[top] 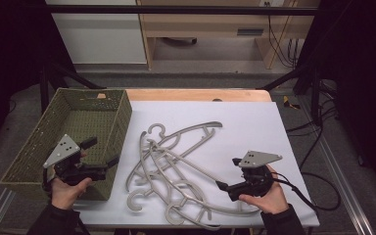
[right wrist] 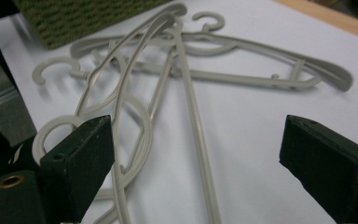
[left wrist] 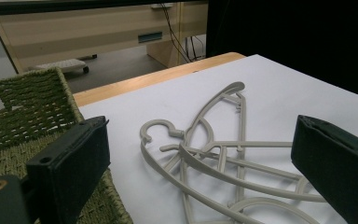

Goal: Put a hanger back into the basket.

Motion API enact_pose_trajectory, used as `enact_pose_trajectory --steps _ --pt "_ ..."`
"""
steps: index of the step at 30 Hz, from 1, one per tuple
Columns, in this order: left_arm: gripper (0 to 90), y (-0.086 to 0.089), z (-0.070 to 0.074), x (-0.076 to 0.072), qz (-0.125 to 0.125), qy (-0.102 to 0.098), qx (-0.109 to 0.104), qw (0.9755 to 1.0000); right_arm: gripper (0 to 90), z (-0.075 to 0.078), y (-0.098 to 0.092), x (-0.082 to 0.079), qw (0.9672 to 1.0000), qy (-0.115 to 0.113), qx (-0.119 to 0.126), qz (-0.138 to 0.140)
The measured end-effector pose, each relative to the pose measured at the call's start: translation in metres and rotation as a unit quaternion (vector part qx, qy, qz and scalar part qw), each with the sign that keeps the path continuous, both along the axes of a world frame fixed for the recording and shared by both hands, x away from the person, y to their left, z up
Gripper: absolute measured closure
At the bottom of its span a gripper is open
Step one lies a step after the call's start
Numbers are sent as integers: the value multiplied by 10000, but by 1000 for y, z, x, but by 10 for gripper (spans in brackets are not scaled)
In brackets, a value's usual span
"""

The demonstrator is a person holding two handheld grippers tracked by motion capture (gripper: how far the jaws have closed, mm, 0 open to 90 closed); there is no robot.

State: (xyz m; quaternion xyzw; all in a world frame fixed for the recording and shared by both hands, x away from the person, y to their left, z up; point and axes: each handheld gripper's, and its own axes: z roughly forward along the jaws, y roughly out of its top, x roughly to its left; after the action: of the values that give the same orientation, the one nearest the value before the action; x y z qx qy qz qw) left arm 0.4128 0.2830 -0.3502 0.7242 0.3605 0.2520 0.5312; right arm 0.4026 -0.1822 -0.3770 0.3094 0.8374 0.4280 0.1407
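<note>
Several grey plastic hangers [top: 176, 161] lie tangled in a pile on the white sheet [top: 247, 125]. My right gripper [top: 228, 173] is held low at the pile's right edge, pointing left into it. In the right gripper view its jaws [right wrist: 198, 130] stand wide open, and a long hanger bar [right wrist: 193, 116] runs on the sheet between them with neither pad touching it. My left gripper [top: 102, 152] hovers open over the near right part of the green woven basket [top: 120, 122]. Its jaws [left wrist: 203, 135] hold nothing, and the hangers [left wrist: 214, 158] lie beyond them.
The basket [left wrist: 23, 107] stands at the table's left and looks empty. A strip of wooden tabletop [top: 196, 94] shows behind the sheet. The right gripper's cable [top: 318, 200] trails off the near right corner. Black frame bars flank the table.
</note>
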Motion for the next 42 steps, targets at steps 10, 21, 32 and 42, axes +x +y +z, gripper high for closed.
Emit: enact_pose_trajectory --steps 10,21,32,42 --pt "40 -3 -1 0 -59 24 42 10000 242 -24 21 2 9943 728 -670 398" --pt "40 -10 -2 0 -155 43 132 9998 411 -45 35 -2 9794 1233 -1173 1088" --pt "40 -13 -3 -1 -200 52 176 9996 592 -65 46 -6 9589 1622 -1804 1470" --pt "40 -17 -5 0 -246 100 233 9994 738 -74 48 -3 9492 1596 -2113 1701"
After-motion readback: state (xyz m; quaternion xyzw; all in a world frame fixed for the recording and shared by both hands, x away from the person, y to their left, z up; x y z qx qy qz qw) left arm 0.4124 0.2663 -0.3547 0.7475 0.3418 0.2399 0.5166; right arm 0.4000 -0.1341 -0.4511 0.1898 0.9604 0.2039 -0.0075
